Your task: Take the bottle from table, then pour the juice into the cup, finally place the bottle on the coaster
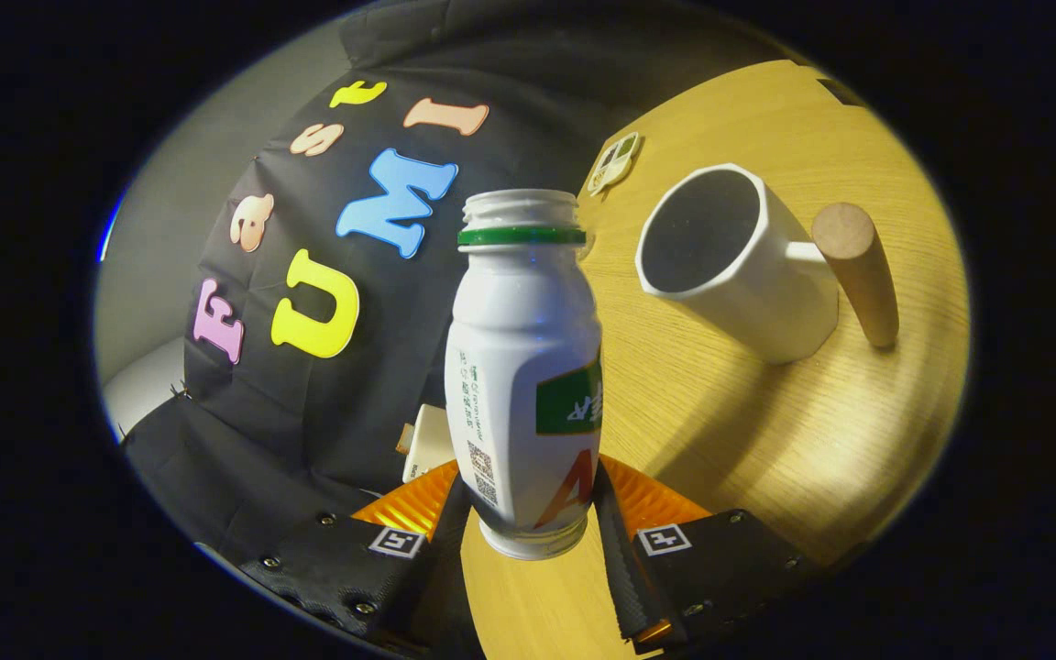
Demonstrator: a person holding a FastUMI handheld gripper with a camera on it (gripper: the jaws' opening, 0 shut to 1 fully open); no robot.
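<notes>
A white plastic bottle (523, 367) with a green neck ring and no cap stands between my fingers, and my gripper (530, 513) is shut on its lower body. Its open mouth points away from me. Beyond the fingers, off to the right of the bottle, a white cup (730, 266) with a wooden handle (858, 270) rests on the wooden table (766, 431); its dark opening faces the bottle's neck. The table appears steeply tilted in my view. A small flat white-and-green coaster (615, 163) lies farther off, past the cup.
The booth's black cloth wall (308, 412) hangs to the left of the bottle. A small pale object with an orange edge (427, 440) shows just behind the bottle's left side. Bare table spreads between the cup and my fingers.
</notes>
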